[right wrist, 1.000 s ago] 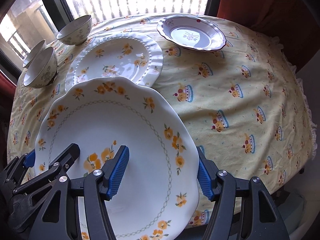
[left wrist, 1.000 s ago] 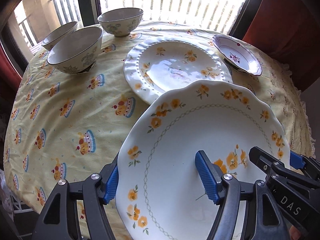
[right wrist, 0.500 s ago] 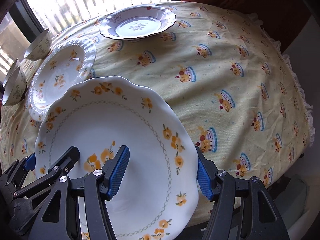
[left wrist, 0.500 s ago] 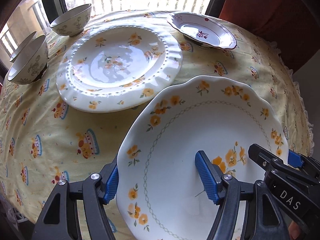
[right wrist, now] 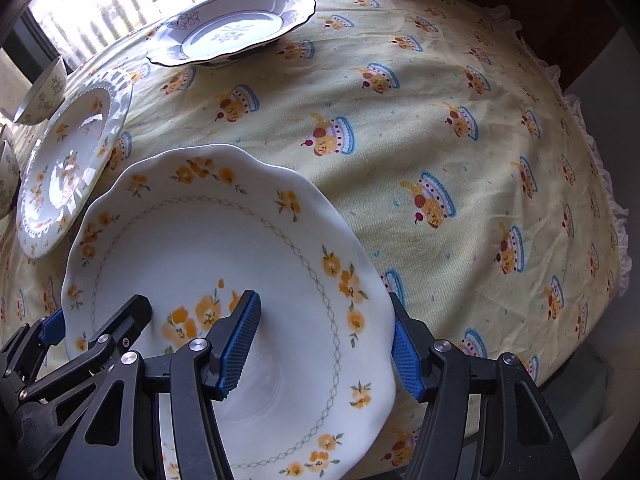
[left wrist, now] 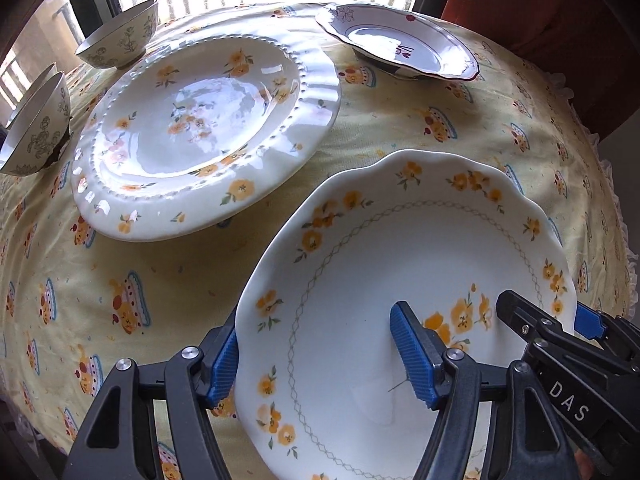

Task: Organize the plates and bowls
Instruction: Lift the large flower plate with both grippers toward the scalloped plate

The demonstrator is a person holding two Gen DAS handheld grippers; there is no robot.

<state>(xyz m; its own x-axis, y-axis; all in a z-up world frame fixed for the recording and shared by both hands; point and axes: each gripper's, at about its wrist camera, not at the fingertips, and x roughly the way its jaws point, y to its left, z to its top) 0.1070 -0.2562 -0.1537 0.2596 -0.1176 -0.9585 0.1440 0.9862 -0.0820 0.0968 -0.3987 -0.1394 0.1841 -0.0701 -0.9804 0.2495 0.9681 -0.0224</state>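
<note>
A white scalloped plate (left wrist: 400, 264) with orange flowers is held off the table by both grippers. My left gripper (left wrist: 316, 352) is shut on its left rim, one blue pad under the rim, one on the face. My right gripper (right wrist: 324, 340) is shut on its right rim (right wrist: 240, 240) the same way. A beaded, ribbed floral plate (left wrist: 200, 128) lies on the cloth beyond and to the left, also in the right wrist view (right wrist: 68, 160). A purple-patterned deep plate (left wrist: 400, 44) sits at the back, also in the right wrist view (right wrist: 232, 28).
Two stacked bowls (left wrist: 36, 120) and a single bowl (left wrist: 120, 40) stand at the far left by the window. The round table (right wrist: 460, 140) has a yellow cupcake-print cloth. Its frilled edge drops off at the right.
Both grippers have carried the scalloped plate to the right and slightly forward. The ribbed plate and bowls have slid leftward in both views. The grip has not changed.
</note>
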